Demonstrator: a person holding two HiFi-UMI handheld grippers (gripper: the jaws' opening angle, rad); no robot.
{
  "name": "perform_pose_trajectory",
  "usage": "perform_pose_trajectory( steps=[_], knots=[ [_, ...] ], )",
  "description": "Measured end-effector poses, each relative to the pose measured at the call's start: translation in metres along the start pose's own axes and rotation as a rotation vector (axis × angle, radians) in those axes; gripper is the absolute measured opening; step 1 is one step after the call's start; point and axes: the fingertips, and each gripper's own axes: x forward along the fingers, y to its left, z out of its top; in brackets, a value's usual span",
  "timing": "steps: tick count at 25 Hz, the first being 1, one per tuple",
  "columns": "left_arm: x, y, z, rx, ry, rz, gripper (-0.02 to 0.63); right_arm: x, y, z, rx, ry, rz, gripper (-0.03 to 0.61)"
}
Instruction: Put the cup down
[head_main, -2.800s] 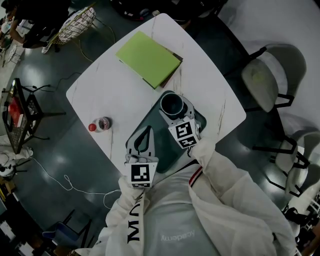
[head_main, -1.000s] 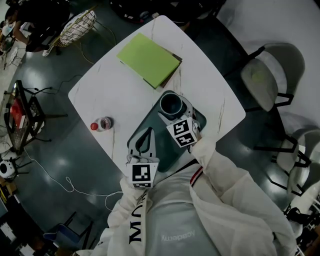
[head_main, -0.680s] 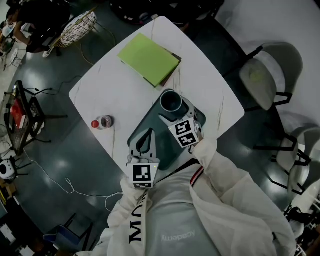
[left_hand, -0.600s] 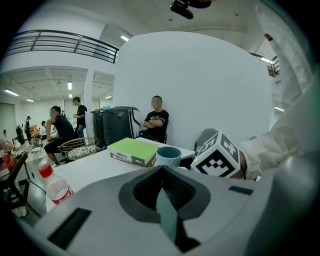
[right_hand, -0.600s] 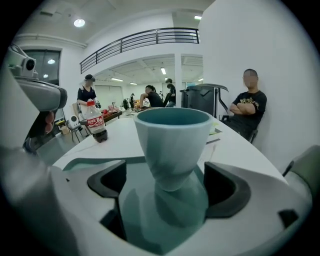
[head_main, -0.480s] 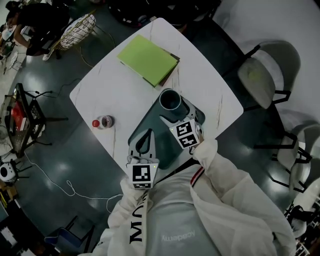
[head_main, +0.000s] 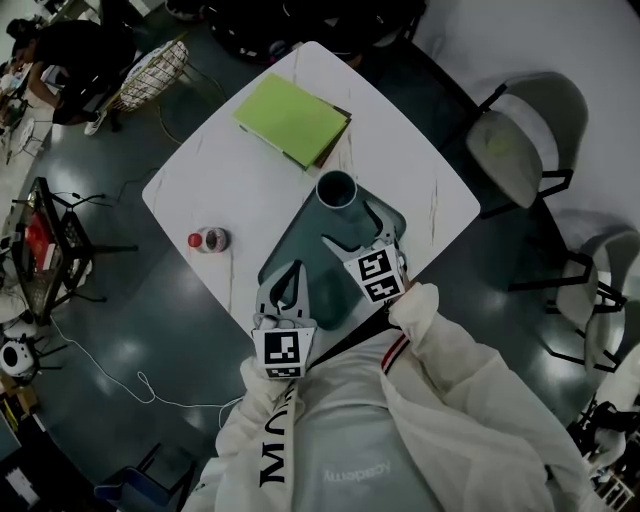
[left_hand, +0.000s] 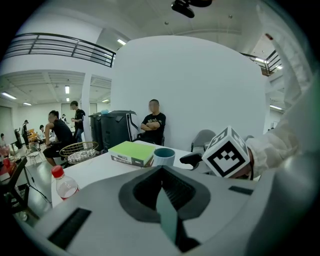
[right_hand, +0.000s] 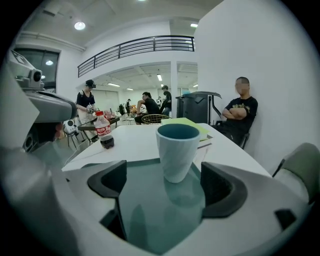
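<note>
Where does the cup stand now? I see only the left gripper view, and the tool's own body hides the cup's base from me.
Observer: The cup stands upright on the dark green tray.
Operator: Does the right tool hold it?
Observer: No. The right tool has its jaws wide apart; they have just been opening, and no pad touches the cup, which stands just ahead of them.
Operator: Where on the tray?
Observer: At its far end, the one toward the green book.
</note>
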Motion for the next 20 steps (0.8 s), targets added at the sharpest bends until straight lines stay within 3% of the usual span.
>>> perform_pose_trajectory(
  steps=[20],
  knots=[
    [-0.069, -0.014, 0.004, 0.049, -0.070, -0.029, 0.011, -0.096, 0.062, 0.013, 0.045, -0.099, -0.027, 0.460]
  ],
)
